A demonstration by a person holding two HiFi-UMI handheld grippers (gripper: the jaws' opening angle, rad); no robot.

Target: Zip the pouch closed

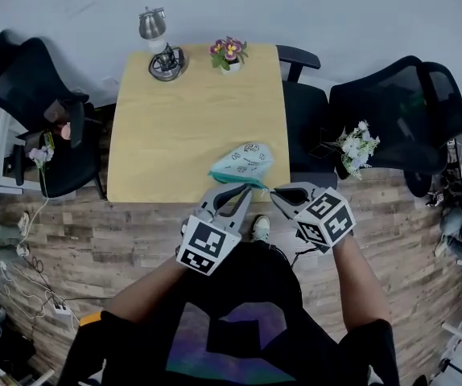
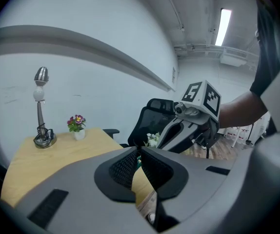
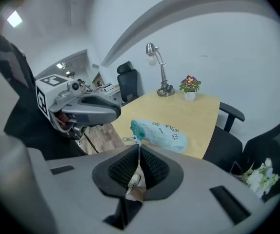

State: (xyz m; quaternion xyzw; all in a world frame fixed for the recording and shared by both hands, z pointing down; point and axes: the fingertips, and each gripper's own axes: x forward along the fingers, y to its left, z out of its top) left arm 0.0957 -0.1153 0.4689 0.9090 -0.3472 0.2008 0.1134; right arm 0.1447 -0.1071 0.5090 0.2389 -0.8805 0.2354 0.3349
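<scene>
Pouch [image 1: 244, 162] held up over table's [image 1: 175, 127] near-right edge, long axis running far from both tips: left gripper [image 1: 245, 190] clamps its teal zip edge, right gripper [image 1: 277, 191] pinches same edge, zip pull [image 3: 125, 140] just left of the right tips.

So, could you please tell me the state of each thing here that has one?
pouch: held at one end by both tools; zip state unclear.
left tool: shut on the pouch's teal edge.
right tool: shut on a thin strip at the pouch's zip end.
desk lamp: upright, appears unlit.
</scene>
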